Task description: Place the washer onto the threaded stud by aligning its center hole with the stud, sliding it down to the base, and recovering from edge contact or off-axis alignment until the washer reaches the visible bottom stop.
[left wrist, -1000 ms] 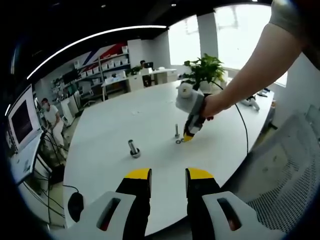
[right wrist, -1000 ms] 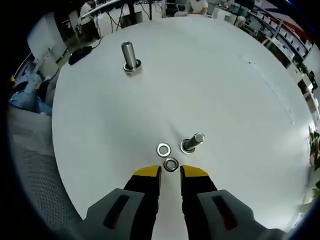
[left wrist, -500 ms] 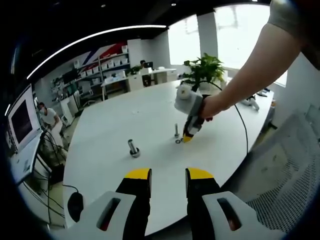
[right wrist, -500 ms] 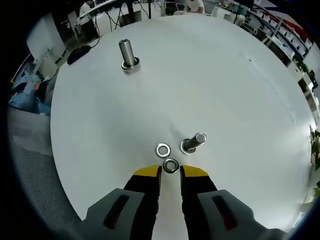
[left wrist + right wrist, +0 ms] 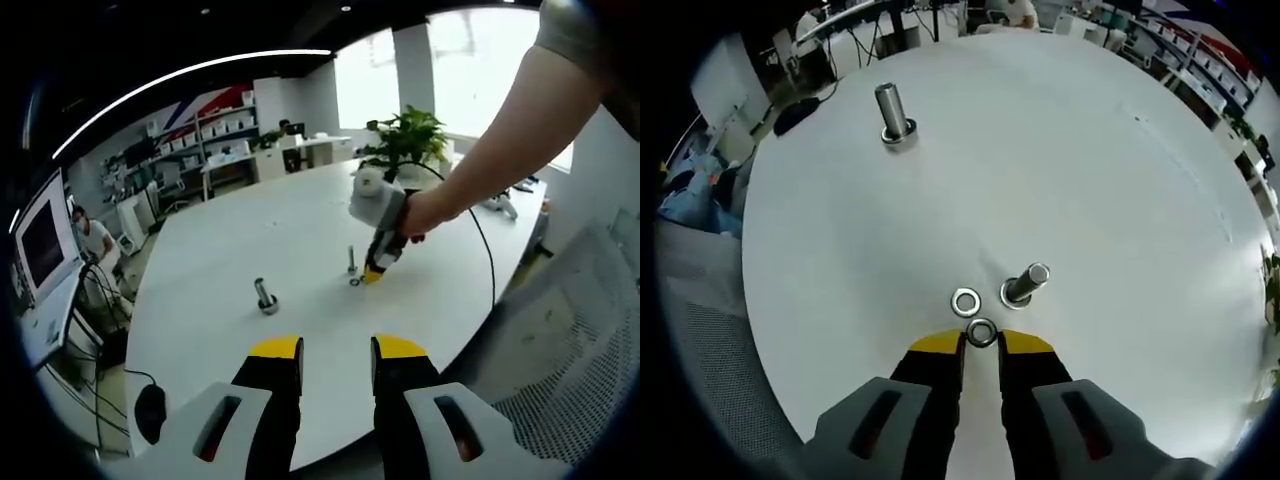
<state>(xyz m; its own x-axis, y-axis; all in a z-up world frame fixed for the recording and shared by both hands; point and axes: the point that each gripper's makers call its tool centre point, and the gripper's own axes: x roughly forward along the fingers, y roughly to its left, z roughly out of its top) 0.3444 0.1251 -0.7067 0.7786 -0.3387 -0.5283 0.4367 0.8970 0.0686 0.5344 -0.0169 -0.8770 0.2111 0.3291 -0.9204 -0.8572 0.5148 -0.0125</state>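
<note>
Right gripper view: washer (image 5: 982, 332) flat on table (image 5: 1090, 180), between fingers (image 5: 940, 345)

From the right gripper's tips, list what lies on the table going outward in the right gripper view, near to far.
Right gripper → washer at its tips → second washer → stud → a wide stretch of bare white table → metal post on its base.

washer (image 5: 356, 283) | too small, contact with right claw (image 5: 375, 276) unclear
</note>
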